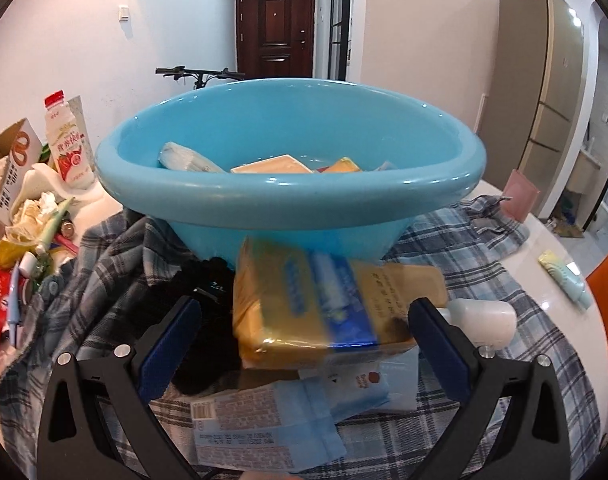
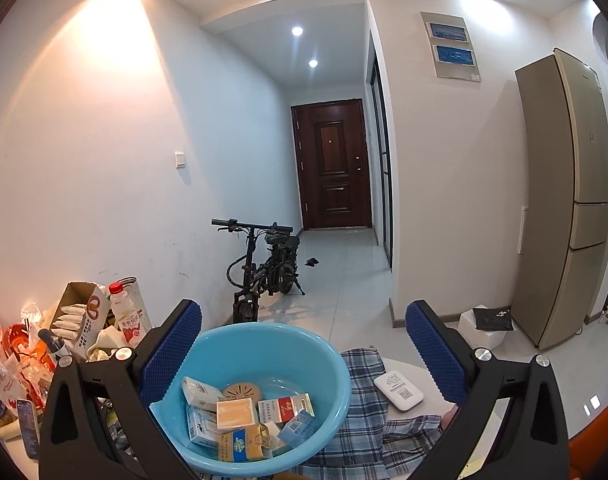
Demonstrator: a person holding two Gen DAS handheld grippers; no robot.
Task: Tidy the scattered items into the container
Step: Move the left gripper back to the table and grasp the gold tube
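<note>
A blue plastic basin (image 1: 288, 200) stands on a plaid cloth (image 1: 484, 248) and holds several small boxes and packs (image 2: 240, 420). In the left wrist view, a yellow tissue pack with a blue stripe (image 1: 324, 304) lies blurred in front of the basin, on top of pale blue packets (image 1: 264, 420). My left gripper (image 1: 304, 308) is open around the pack, with a gap showing at its left finger. In the right wrist view, my right gripper (image 2: 304, 312) is open above the basin (image 2: 264, 330) with nothing between its fingers.
Left of the basin sits clutter: a milk bottle (image 1: 68, 148), an open carton (image 1: 12, 160), wrappers. A black object (image 1: 200, 320) and a white bottle (image 1: 484, 320) flank the pack. A pale tube (image 1: 564, 276), a pink box (image 1: 520, 196) and a white device (image 2: 398, 390) lie to the right.
</note>
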